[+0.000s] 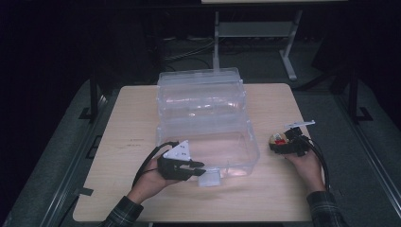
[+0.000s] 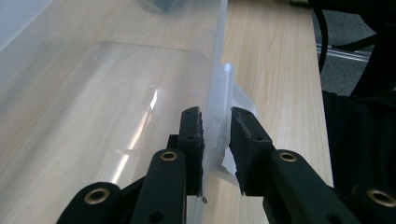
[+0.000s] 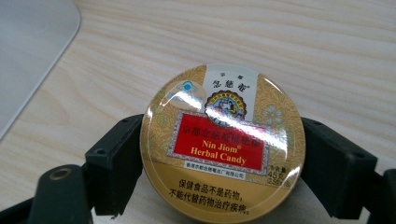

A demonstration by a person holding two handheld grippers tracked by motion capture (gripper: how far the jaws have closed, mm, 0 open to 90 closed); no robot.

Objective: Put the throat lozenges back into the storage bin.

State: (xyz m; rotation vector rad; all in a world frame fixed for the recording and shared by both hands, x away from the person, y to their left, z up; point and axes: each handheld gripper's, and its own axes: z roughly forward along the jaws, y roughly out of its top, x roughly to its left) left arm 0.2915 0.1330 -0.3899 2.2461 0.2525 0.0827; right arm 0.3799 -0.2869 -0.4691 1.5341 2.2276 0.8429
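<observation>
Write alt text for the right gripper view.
A round gold candy tin labelled "Nin Jiom Herbal Candy" sits between the right gripper's two black jaws, over a light wooden table.

In the right gripper view, the bottom edge of the picture cut off the lower rim of the round candy tin (image 3: 223, 144) between the jaws, and the smallest print on its label was too fine to read. In the left gripper view, the clear plastic box (image 2: 116, 107) ran past the top and left edges, and its wall hid part of the inner pad (image 2: 195, 140). From the high view, the tin (image 1: 279, 139) ahead of the right gripper (image 1: 283, 144) was too small to read.
</observation>
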